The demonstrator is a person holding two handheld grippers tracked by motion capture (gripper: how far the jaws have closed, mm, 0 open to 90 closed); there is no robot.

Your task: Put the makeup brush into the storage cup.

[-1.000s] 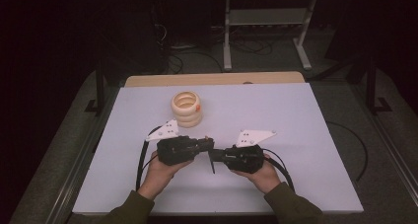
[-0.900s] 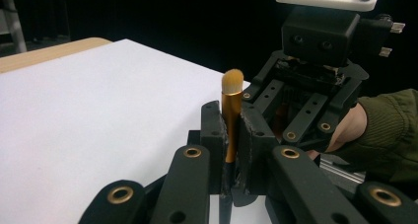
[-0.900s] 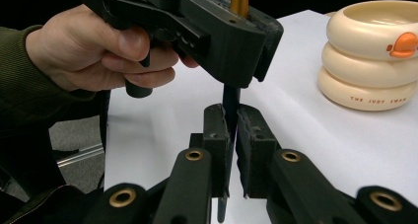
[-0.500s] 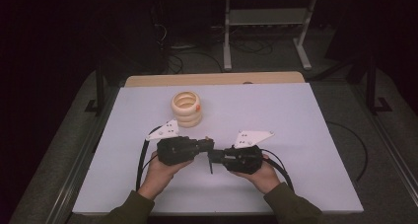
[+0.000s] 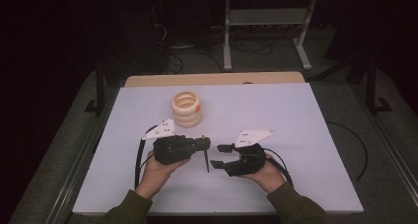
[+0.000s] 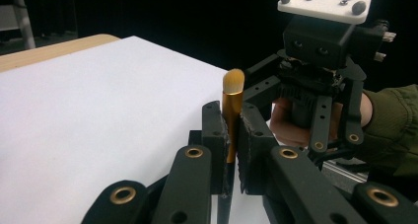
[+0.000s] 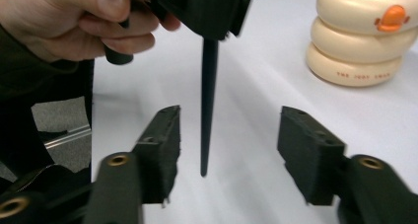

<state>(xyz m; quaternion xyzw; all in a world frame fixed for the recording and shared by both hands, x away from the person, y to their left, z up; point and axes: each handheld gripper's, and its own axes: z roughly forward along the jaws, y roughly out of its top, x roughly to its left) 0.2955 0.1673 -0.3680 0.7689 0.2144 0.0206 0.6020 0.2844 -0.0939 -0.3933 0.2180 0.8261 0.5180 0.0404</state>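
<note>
High view: right hand-held gripper (image 5: 218, 155) has just opened, releasing the makeup brush (image 6: 231, 110), now clamped by the left hand-held gripper (image 5: 206, 144) beside it.

Two hand-held black grippers, olive-green sleeves

The left gripper (image 5: 204, 146) and right gripper (image 5: 217, 155) are matt black linkages with brass-coloured pivot bushings and blocky, rough-faced jaw pads (image 7: 310, 155); each carries a pale grey three-cornered plate (image 5: 254, 137) studded with small dark screws (two round lens-like openings sit in the housing below it), and a black cable (image 5: 139, 160) loops from the body. Both forearms wear olive-green sleeves (image 5: 296, 209).
</note>
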